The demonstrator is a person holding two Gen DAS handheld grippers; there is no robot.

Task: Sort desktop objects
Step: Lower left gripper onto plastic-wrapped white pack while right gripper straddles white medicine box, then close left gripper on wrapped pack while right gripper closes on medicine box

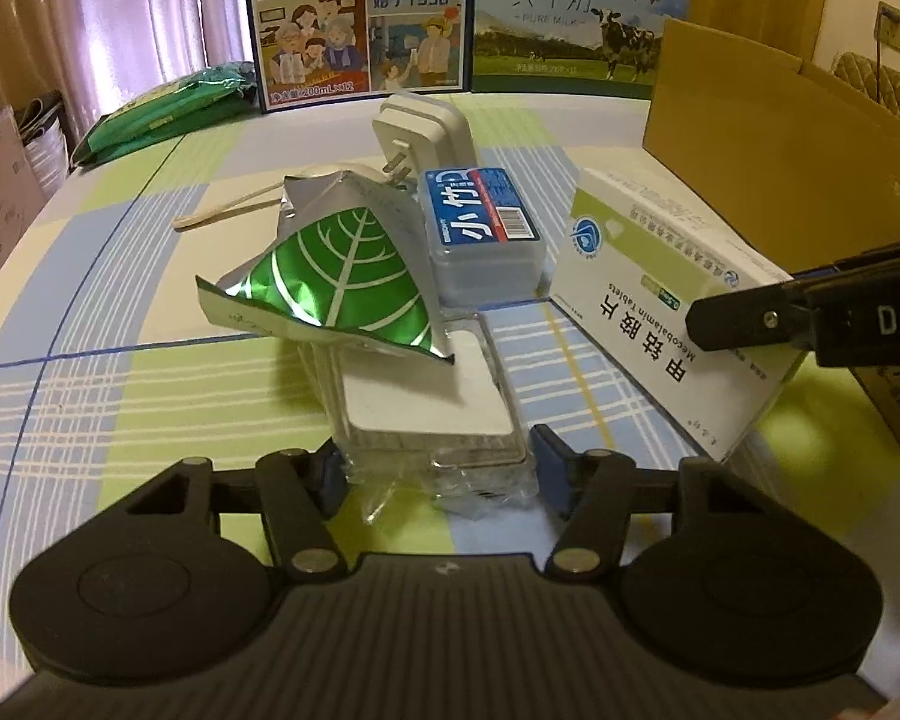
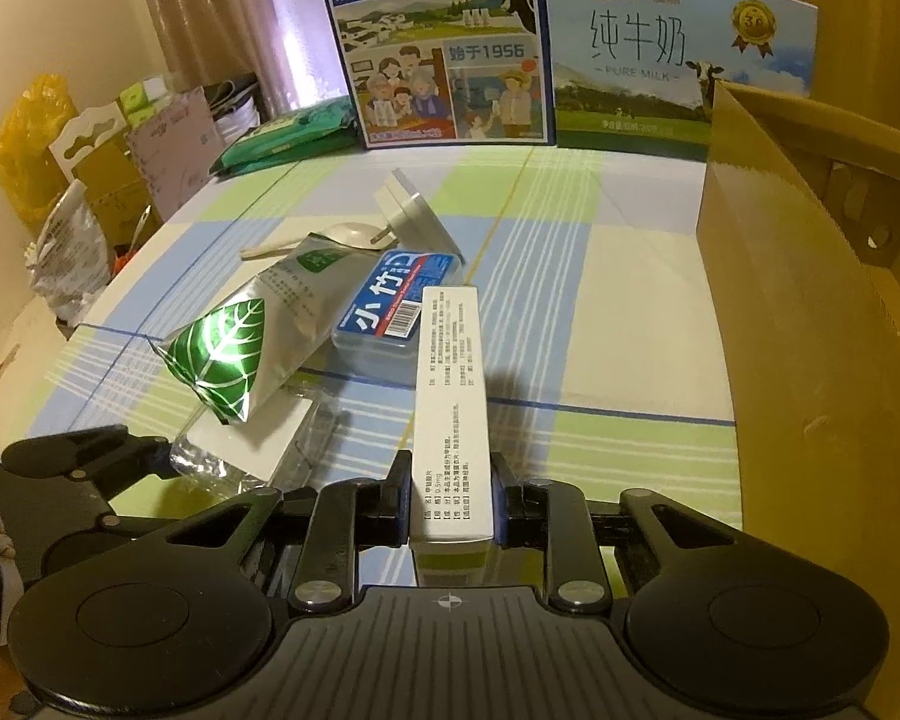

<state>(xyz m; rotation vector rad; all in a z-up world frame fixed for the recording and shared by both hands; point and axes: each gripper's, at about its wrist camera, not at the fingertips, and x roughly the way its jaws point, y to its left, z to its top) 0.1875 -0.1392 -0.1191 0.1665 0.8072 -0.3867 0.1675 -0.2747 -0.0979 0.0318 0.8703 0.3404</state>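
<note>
Presently: medicine box (image 2: 447,414), pinched on its long sides in right gripper (image 2: 450,507), lifted off checked tablecloth (image 2: 600,300), near cardboard box (image 2: 810,330). Left gripper (image 1: 432,468), fingers spread around clear-wrapped packet (image 1: 432,414), seemingly not gripping. Foil pouch (image 1: 336,282) atop packet, beside blue case (image 1: 480,228) and plug (image 1: 426,132).

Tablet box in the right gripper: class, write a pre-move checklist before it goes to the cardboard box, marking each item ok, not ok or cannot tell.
1. Right gripper shut on the tablet box: ok.
2. Tablet box lifted off the table: cannot tell.
3. Cardboard box in view at right: ok.
4. Path rightward free of objects: ok.
5. Left gripper open around the clear-wrapped packet, apart from the tablet box: ok.
</note>
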